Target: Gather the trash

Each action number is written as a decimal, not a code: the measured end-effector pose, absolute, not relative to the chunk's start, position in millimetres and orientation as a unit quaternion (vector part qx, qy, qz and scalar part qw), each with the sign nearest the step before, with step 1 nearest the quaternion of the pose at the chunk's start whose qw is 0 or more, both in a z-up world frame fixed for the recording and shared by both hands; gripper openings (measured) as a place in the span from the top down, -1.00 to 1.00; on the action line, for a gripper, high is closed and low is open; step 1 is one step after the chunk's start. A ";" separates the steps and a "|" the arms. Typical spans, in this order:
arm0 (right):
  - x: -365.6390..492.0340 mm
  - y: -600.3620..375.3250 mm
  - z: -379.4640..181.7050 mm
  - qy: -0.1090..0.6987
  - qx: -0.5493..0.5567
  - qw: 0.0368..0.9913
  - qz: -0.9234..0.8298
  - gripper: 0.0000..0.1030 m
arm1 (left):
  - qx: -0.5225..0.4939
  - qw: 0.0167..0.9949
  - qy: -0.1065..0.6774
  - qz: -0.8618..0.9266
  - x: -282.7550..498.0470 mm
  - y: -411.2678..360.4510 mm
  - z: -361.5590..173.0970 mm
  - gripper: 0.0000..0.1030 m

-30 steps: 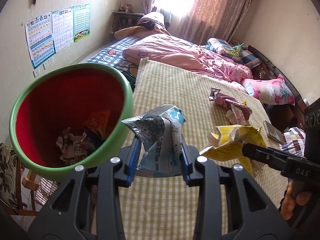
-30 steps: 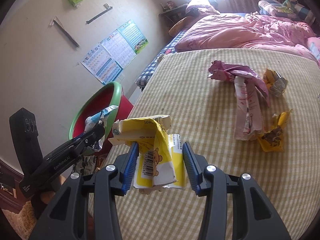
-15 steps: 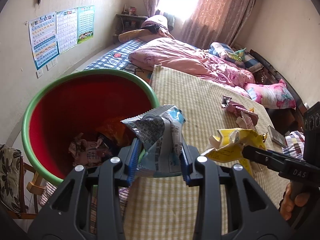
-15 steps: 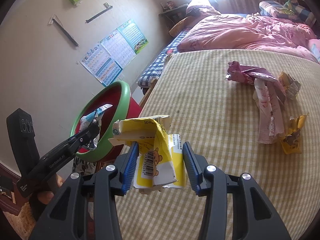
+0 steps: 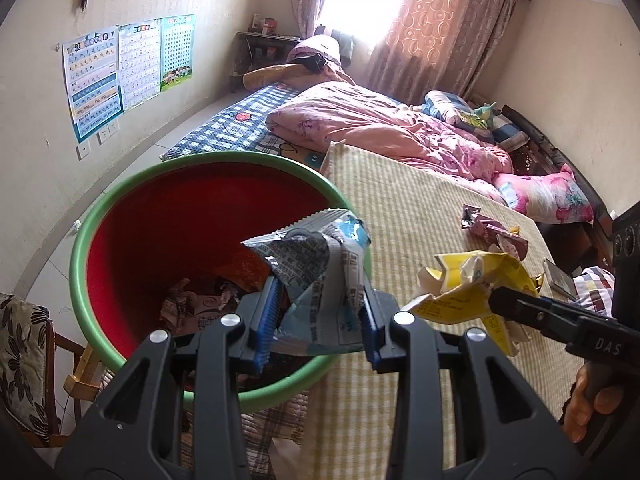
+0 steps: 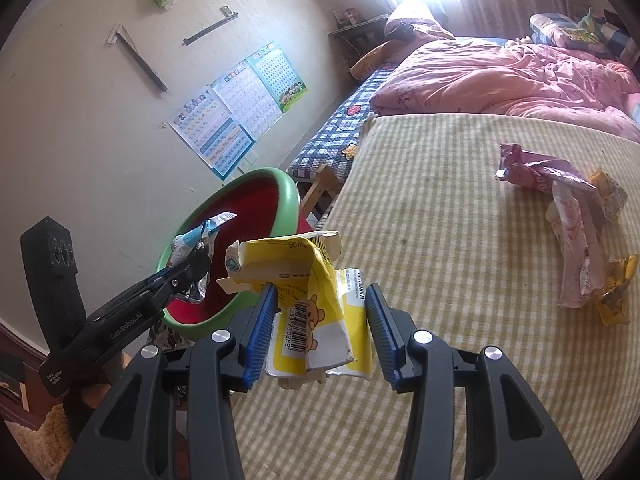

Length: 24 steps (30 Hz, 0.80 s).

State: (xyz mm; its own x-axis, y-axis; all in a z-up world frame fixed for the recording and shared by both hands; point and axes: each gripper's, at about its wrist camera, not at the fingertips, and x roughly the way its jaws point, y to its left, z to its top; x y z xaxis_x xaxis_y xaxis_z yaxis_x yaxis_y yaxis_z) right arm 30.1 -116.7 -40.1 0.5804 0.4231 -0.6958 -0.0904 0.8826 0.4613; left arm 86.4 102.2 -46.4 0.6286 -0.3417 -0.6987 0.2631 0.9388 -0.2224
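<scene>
My left gripper (image 5: 318,318) is shut on a crumpled silver and blue wrapper (image 5: 316,276), held over the near rim of a red bin with a green rim (image 5: 132,200). Crumpled paper and an orange wrapper lie at the bin's bottom. My right gripper (image 6: 320,322) is shut on a torn yellow carton with a bear and a barcode (image 6: 308,300), above the checked mat near its left edge. In the right wrist view the left gripper (image 6: 196,260) hangs over the bin (image 6: 280,184). Pink, white and yellow wrappers (image 6: 572,220) lie on the mat at the right.
The yellow checked mat (image 6: 440,200) covers the bed, with a pink quilt (image 5: 380,120) and pillows beyond it. A wooden chair with a patterned cushion (image 5: 24,360) stands left of the bin. Posters (image 5: 120,68) hang on the wall.
Both grippers have moved left toward the bin with their loads. The silver wrapper now hangs over the bin's opening; the loose wrappers on the mat have slid right in view.
</scene>
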 end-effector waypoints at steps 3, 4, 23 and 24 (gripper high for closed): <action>31.4 -109.6 -40.5 0.432 0.189 0.869 0.147 0.13 | -0.050 0.902 0.397 -0.165 89.5 109.5 -47.3 0.33; 31.9 -107.9 -41.1 0.433 0.189 0.869 0.147 0.13 | -0.050 0.902 0.397 -0.163 90.1 112.6 -47.6 0.33; 51.4 -71.3 -43.0 0.432 0.188 0.868 0.157 0.12 | -0.057 0.898 0.414 -0.135 104.7 157.0 -61.3 0.33; 53.6 -68.7 -41.7 0.431 0.188 0.868 0.157 0.12 | -0.056 0.898 0.416 -0.135 105.5 157.9 -61.9 0.33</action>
State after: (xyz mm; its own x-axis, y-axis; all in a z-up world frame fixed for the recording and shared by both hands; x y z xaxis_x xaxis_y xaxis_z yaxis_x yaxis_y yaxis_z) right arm 53.6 -68.7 -41.7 0.5787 0.4351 -0.6898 -0.1117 0.8801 0.4614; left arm 105.5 157.9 -61.9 0.6177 -0.2899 -0.7310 0.1964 0.9570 -0.2136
